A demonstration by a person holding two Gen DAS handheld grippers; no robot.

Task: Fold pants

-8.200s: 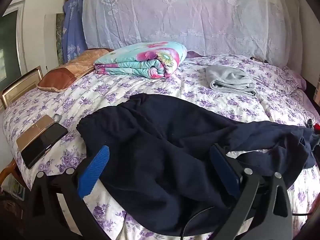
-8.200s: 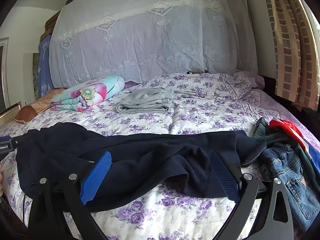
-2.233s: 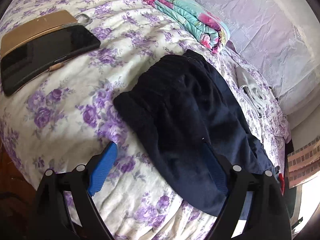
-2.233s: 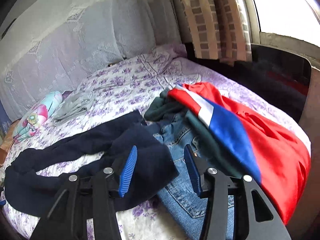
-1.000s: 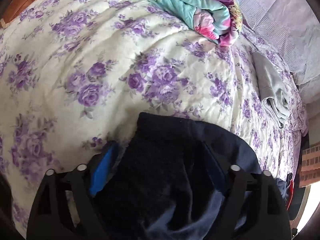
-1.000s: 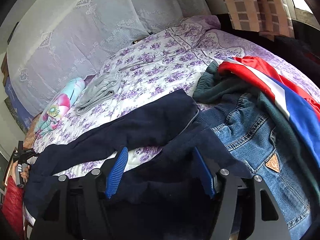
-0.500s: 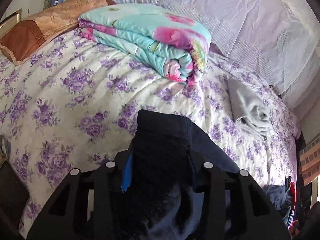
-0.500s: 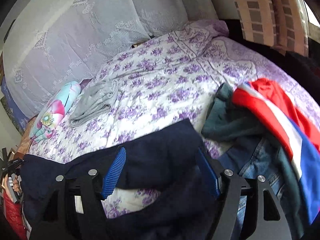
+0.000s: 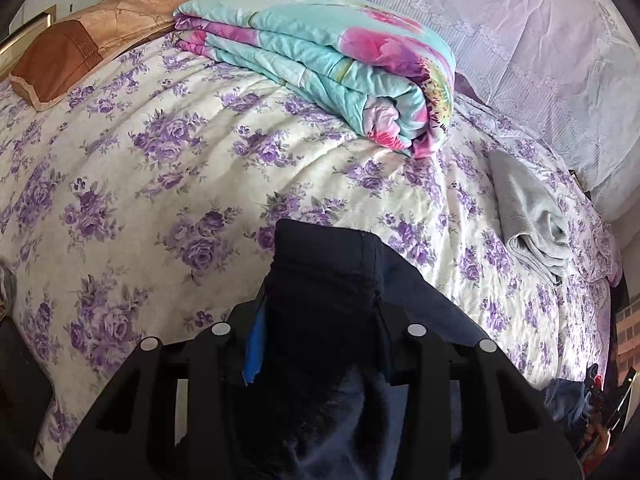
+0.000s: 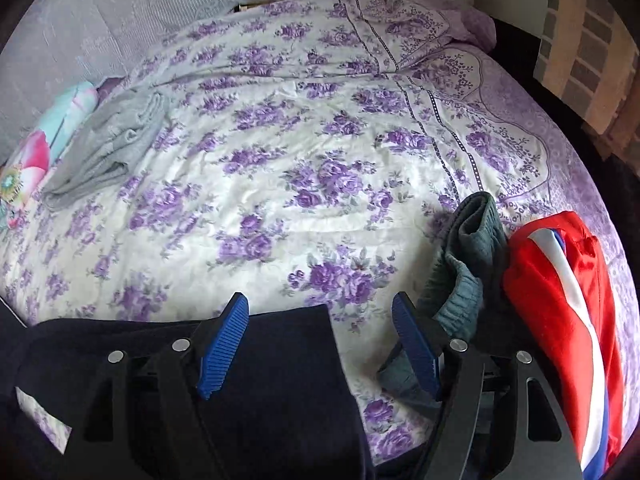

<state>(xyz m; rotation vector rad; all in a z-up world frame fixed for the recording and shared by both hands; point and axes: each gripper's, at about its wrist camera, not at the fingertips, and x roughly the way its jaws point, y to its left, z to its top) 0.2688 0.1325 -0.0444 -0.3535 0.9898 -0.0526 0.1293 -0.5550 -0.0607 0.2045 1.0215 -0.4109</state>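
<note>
Pants (image 9: 324, 276) — dark navy — are bunching up between the pads of my left gripper (image 9: 320, 340), which is clamping their thick end above the flowered bedspread (image 9: 160, 168). My right gripper (image 10: 320, 344) is gaping wide, its jaws having just been opening, over the pants' other end (image 10: 280, 380) lying flat beside a green garment (image 10: 468, 264).
</note>
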